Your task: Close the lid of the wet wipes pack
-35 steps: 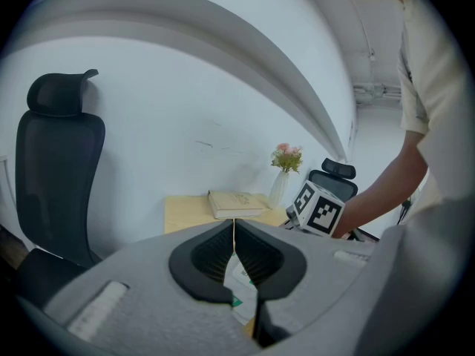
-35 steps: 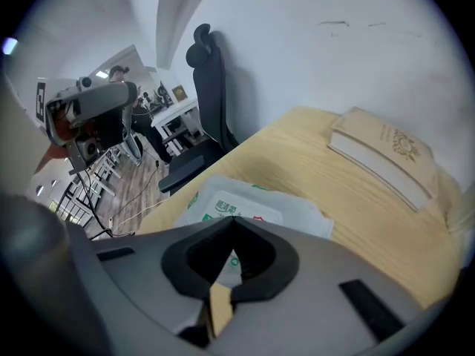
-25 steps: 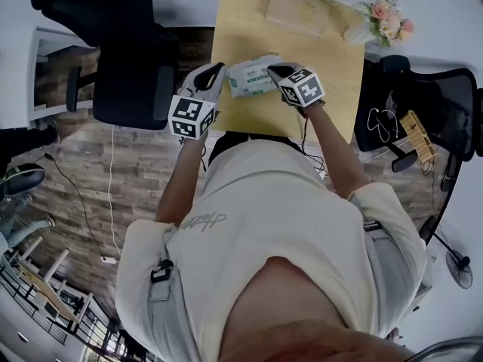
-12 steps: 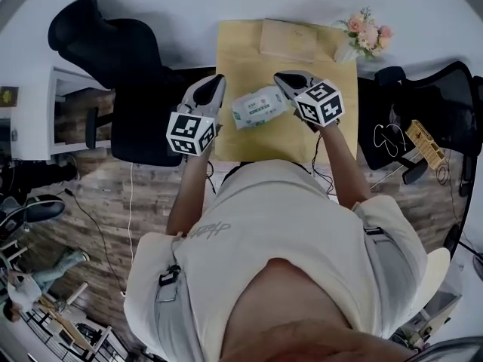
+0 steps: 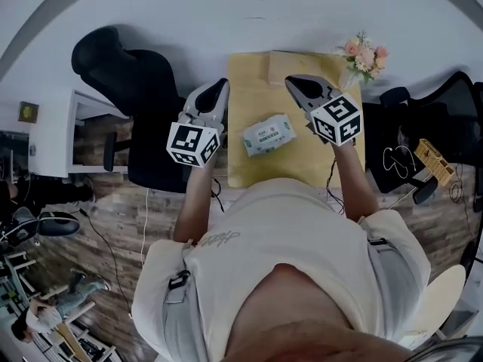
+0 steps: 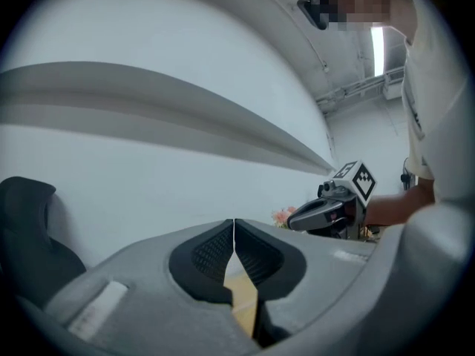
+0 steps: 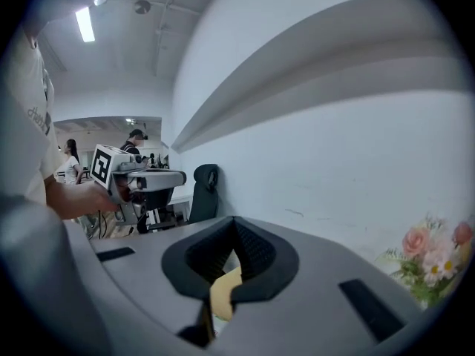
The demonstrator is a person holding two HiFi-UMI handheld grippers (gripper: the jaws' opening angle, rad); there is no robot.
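Apparently no step is in hand: left claw (image 5: 218,85) and right claw (image 5: 292,81), both clenched and empty, hover above the wet wipes pack (image 5: 268,135) on the tabletop (image 5: 287,168) (lid state unreadable); next move would be pressing the lid flat.

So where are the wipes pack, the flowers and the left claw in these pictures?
wipes pack (image 5: 269,135): head view, the middle of its top face.
flowers (image 5: 364,52): head view, on the pink blooms.
left claw (image 6: 234,232): left gripper view, where its two closed tips meet.
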